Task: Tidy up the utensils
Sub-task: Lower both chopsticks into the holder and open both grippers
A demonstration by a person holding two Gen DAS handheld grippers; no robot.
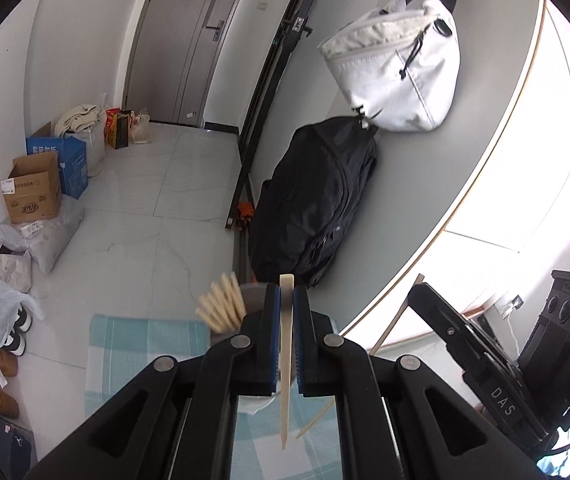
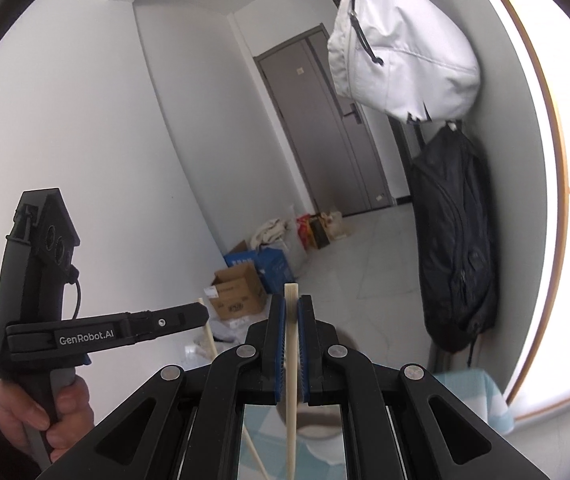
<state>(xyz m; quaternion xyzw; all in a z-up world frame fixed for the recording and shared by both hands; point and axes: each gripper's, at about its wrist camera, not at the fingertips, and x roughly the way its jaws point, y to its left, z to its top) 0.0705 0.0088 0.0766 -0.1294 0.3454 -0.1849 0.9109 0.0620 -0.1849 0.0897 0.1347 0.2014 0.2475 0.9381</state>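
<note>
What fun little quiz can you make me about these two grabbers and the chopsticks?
1. True or false: the left gripper is clamped on a chopstick.
2. What does the right gripper hold? A) spoon B) chopstick C) nothing
3. Fill in: a bundle of chopsticks stands in a holder just to the ____ of the left gripper, seen from its own camera.

Key: 1 true; 2 B; 3 left.

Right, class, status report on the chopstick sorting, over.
Left hand-held gripper shut on one chopstick. Right hand-held gripper shut on another chopstick. Holder of chopsticks beside left. Nothing blocking.
</note>
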